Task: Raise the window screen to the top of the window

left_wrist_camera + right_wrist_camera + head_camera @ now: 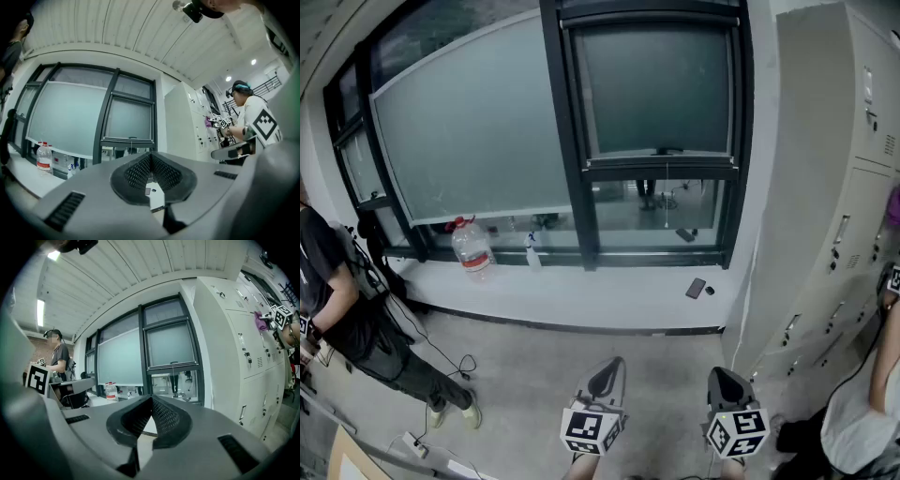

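Observation:
The window screen [656,89] is a grey panel that covers the upper part of the dark-framed right window pane. Its bottom bar [661,164] sits a little over halfway down the pane, and a thin cord [667,202] hangs from it. Both grippers are far back from the window, low in the head view. My left gripper [612,364] and right gripper [724,373] point toward the window, shut and empty. The same screen [129,119] shows beyond the shut left gripper [151,164]. It also shows as the screen [171,345] past the shut right gripper [151,401].
On the white sill [581,295] stand a water bottle [472,248] and a spray bottle [531,251], with a dark phone [696,288] further right. Tall lockers [825,187] line the right side. One person [337,300] stands at left, another [862,412] at right. Cables lie on the floor.

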`<state>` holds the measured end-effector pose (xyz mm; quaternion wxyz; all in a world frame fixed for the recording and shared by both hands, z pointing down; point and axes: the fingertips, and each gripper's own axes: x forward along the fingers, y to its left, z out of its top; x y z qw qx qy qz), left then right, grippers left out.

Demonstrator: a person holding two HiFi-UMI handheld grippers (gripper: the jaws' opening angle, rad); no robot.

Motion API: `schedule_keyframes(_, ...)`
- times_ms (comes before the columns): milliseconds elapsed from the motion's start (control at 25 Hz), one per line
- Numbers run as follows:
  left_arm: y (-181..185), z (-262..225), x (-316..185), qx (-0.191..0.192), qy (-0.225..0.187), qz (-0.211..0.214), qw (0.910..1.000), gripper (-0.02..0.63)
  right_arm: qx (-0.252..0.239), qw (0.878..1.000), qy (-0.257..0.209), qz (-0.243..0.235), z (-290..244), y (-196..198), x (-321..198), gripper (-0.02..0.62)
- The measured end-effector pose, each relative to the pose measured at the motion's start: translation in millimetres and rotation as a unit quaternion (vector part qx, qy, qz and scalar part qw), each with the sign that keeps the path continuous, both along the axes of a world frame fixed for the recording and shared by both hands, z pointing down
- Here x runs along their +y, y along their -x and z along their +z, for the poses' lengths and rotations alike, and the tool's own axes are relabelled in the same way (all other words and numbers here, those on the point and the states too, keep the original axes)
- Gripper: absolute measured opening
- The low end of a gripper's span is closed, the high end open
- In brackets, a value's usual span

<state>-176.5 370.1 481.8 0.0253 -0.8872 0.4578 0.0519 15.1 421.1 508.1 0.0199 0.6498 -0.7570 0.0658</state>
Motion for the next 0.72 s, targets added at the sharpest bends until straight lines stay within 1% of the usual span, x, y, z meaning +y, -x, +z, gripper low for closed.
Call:
schedule_keyframes(320, -18.8, 1.5, -4.6, -0.001, 0.000, -0.003, 1.0000, 0.003, 0.000, 1.000, -0.002, -0.005, 3.6, -16.1, -3.8, 0.005)
schedule_keyframes(520, -36.6, -1.1, -0.9, -0.002, -0.002, 0.008, 1.0000, 0.002, 0.001, 1.000, -0.009, -0.017, 2.5, -25.3, -6.1, 0.005)
schedule_keyframes(640, -38.9, -3.7, -3.3, -0.003, -0.004, 0.005, 1.0000, 0.002, -0.014, 0.999, -0.005, -0.028, 7.5, -22.5, -9.9, 0.005)
schedule_keyframes(720, -38.0, -6.3, -10.3, 0.002, -0.003, 0.001, 1.0000, 0.002, -0.012, 0.999, 0.001, -0.038, 12.3, -20.1, -13.1, 0.005)
